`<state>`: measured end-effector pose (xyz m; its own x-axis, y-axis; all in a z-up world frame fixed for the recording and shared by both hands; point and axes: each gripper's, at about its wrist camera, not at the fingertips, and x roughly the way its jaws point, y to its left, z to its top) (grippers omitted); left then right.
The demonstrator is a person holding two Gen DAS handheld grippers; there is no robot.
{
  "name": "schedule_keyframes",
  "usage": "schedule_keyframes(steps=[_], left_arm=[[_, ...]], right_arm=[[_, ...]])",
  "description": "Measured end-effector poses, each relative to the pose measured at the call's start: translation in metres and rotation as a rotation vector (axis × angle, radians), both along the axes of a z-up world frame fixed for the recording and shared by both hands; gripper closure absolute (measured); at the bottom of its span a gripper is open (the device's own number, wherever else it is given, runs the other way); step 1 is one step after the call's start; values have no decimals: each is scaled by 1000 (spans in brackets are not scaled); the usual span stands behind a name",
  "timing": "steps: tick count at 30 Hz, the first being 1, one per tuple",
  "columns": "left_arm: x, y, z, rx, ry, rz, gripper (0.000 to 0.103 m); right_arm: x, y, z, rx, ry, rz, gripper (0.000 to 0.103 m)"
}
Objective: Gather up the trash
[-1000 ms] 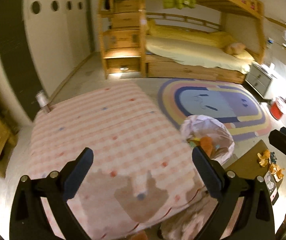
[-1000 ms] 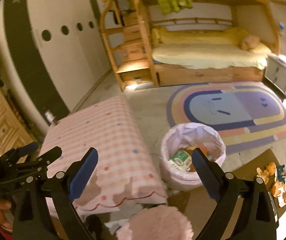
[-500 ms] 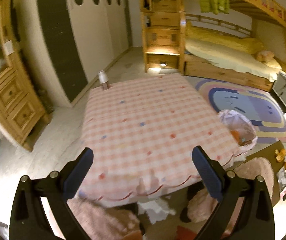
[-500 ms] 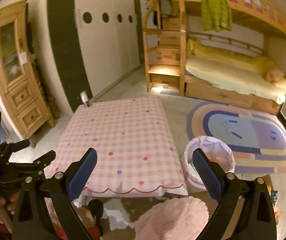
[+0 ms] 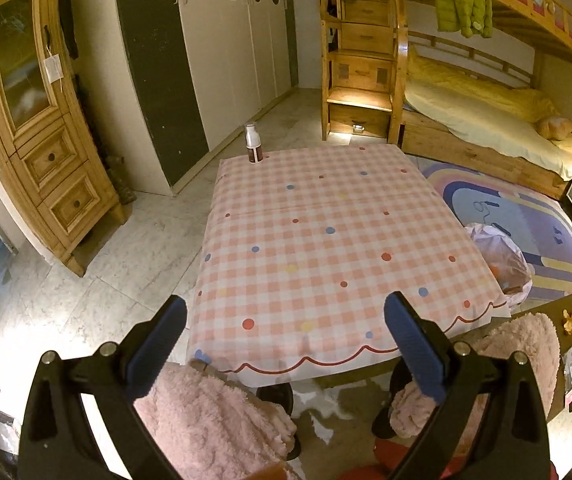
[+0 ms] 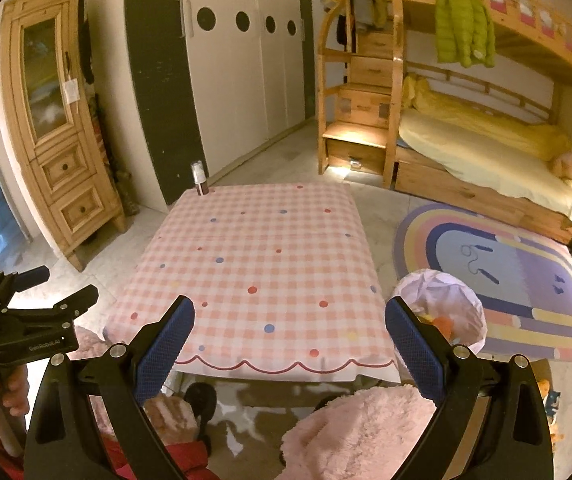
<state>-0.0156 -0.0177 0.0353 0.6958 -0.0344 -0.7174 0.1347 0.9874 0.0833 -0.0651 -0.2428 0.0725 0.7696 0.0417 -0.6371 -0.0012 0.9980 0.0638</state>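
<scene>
Both grippers, left (image 5: 284,340) and right (image 6: 287,340), hovering over the near edge of the checkered surface (image 5: 325,240), jaws wide and empty. Lone bottle (image 5: 253,149) upright on its far left corner. Lined trash bin (image 6: 441,312) on the floor just right of it, orange scraps inside.
</scene>
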Motion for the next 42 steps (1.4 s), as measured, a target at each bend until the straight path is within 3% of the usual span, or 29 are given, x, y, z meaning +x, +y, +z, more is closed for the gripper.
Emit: schedule_keyframes(steps=[42], left_arm=[[5, -3, 0, -6, 3, -4, 7]], right_arm=[[3, 4, -8, 13, 10, -3, 8]])
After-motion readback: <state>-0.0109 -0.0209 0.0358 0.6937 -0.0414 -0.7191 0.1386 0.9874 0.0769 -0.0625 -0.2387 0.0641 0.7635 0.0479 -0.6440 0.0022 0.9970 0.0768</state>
